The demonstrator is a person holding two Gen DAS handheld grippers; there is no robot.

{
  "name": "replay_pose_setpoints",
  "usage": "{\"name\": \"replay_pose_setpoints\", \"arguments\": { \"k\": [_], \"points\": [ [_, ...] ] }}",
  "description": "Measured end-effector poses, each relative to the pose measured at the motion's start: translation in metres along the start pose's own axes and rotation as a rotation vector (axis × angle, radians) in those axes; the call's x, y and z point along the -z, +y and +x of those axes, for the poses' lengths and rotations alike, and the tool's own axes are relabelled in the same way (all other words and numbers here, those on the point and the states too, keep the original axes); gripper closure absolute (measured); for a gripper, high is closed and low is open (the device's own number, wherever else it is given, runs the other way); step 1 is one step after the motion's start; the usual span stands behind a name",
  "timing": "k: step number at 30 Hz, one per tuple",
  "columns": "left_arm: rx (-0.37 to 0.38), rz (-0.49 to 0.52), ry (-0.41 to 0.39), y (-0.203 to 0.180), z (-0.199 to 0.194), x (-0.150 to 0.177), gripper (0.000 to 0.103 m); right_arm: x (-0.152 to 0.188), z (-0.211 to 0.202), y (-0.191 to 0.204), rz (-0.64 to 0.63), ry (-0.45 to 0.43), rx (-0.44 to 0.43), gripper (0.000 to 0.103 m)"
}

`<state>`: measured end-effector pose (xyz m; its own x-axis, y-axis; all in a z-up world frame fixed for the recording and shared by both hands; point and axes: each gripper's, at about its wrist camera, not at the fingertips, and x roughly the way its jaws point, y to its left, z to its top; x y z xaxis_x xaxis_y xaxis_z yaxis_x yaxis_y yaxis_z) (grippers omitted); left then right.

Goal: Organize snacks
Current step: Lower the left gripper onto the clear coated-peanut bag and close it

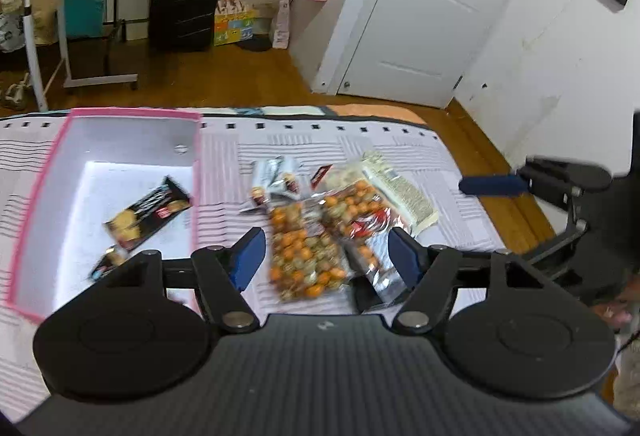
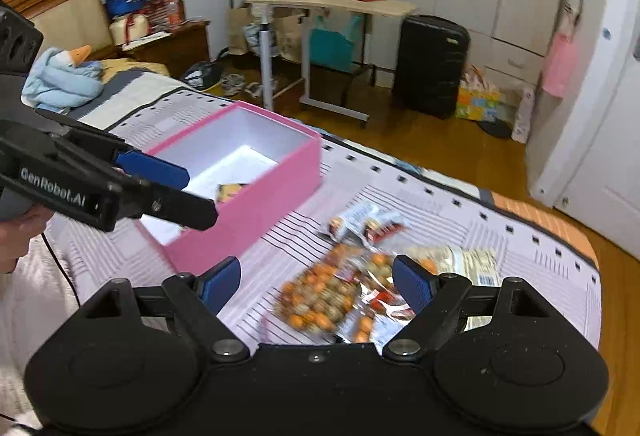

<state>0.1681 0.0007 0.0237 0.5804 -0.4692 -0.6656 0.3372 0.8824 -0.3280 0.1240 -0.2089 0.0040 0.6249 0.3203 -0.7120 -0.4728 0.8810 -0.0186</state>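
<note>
A pink box with a white inside sits on the striped bed cover and holds a dark cracker packet and a smaller packet. A heap of snack bags lies to its right: orange nut bags, small silver packets and a pale packet. My left gripper is open above the nut bags and empty. My right gripper is open and empty over the same heap. It also shows in the left wrist view.
The bed cover ends near a wooden floor. A rolling desk, a black suitcase, a white door and a blue duck plush stand around the bed.
</note>
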Motion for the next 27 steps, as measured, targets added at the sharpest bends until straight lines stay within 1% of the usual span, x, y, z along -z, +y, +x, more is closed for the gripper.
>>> {"name": "replay_pose_setpoints", "arguments": {
  "k": [3,4,5,8,11,13,15,16,18,19,20,21,24,26,27],
  "points": [
    [0.004,0.007,0.004,-0.009,0.031,0.001,0.034,0.02,0.018,-0.016,0.001,0.002,0.028,0.015],
    [-0.002,0.008,0.011,-0.012,0.04,0.002,0.035,0.027,0.025,-0.022,0.002,0.006,0.03,0.013],
    [-0.001,0.015,0.016,-0.014,0.052,0.003,0.034,0.033,0.032,-0.026,0.003,0.015,0.032,0.006],
    [-0.012,0.011,0.038,-0.019,0.082,0.007,0.035,0.048,0.054,-0.039,0.029,0.03,0.035,0.006],
    [-0.02,-0.008,0.074,-0.019,0.113,0.014,0.038,0.062,0.075,-0.049,0.047,0.05,0.042,0.006],
    [0.008,-0.041,0.101,-0.015,0.133,0.019,0.04,0.07,0.087,-0.053,0.034,0.063,0.061,0.006],
    [0.032,-0.075,0.13,-0.012,0.149,0.024,0.047,0.076,0.097,-0.053,0.006,0.07,0.085,0.006],
    [0.046,-0.087,0.143,-0.01,0.156,0.028,0.048,0.078,0.101,-0.053,-0.008,0.075,0.098,0.006],
    [0.07,-0.107,0.168,-0.009,0.17,0.034,0.059,0.082,0.112,-0.051,-0.036,0.101,0.112,0.006],
    [0.086,-0.111,0.172,-0.01,0.175,0.037,0.062,0.084,0.115,-0.051,-0.043,0.105,0.105,0.006],
    [0.102,-0.116,0.173,-0.01,0.179,0.04,0.068,0.084,0.116,-0.051,-0.042,0.1,0.094,0.004],
    [0.111,-0.126,0.177,-0.01,0.183,0.042,0.07,0.084,0.118,-0.052,-0.032,0.092,0.088,0.001],
    [0.14,-0.159,0.192,-0.009,0.193,0.046,0.072,0.084,0.127,-0.055,-0.026,0.1,0.09,0.0],
    [0.14,-0.181,0.212,-0.01,0.202,0.051,0.072,0.084,0.134,-0.057,-0.011,0.107,0.084,0.0],
    [0.142,-0.19,0.217,-0.01,0.205,0.052,0.072,0.085,0.14,-0.058,0.002,0.125,0.077,0.0]
  ]
}}
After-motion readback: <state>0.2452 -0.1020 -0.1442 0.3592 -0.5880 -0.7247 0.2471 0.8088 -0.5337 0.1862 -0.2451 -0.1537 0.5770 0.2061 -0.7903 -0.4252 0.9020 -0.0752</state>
